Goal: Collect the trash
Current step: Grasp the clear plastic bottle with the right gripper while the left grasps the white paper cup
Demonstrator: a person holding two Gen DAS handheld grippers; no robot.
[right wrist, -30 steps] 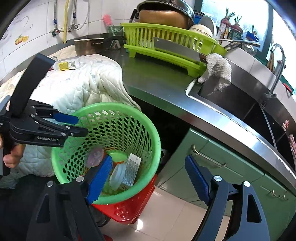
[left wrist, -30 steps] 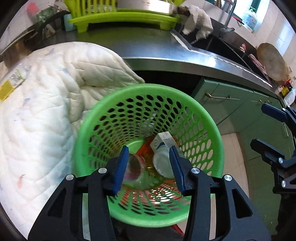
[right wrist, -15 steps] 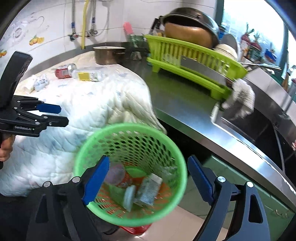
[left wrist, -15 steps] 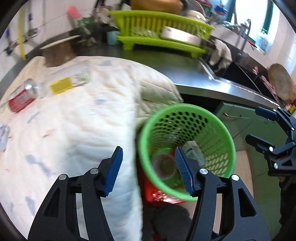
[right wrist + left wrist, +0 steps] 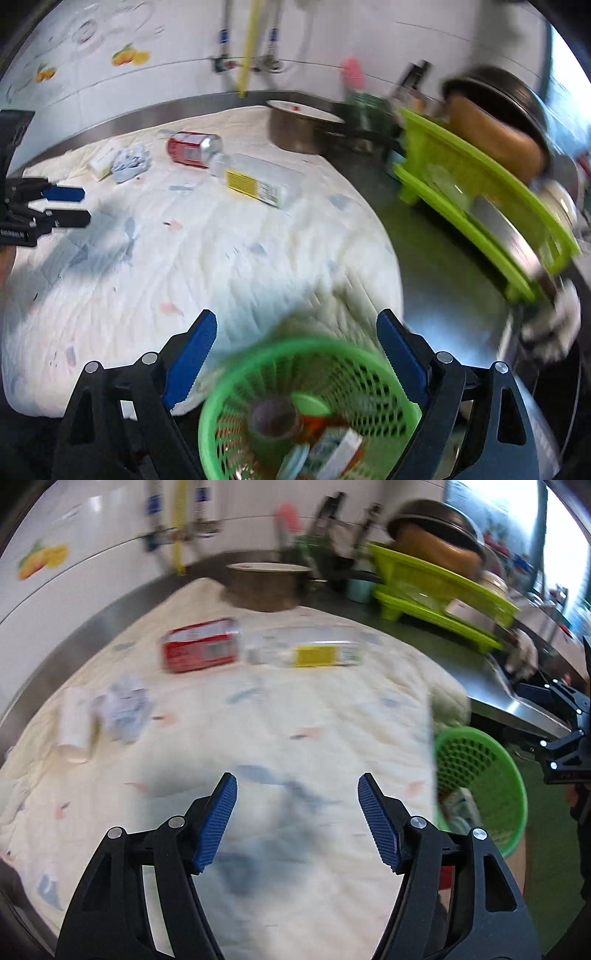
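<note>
Trash lies ahead of my spread, empty left claw (image 5: 295,816): I judge the red can (image 5: 201,650) is next, needing a forward reach and pinch.

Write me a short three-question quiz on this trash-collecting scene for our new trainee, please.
1. True or false: the left tongs are shut on a piece of trash.
2. Which lies right beside the red can on the white quilt? A) the clear bottle with a yellow label B) a banana C) a spoon
3. Fill in: collected trash sits in the ____ basket below the quilt's edge.

Key: 1. False; both the left tongs and the right tongs are open and empty. 2. A. 3. Green.
</note>
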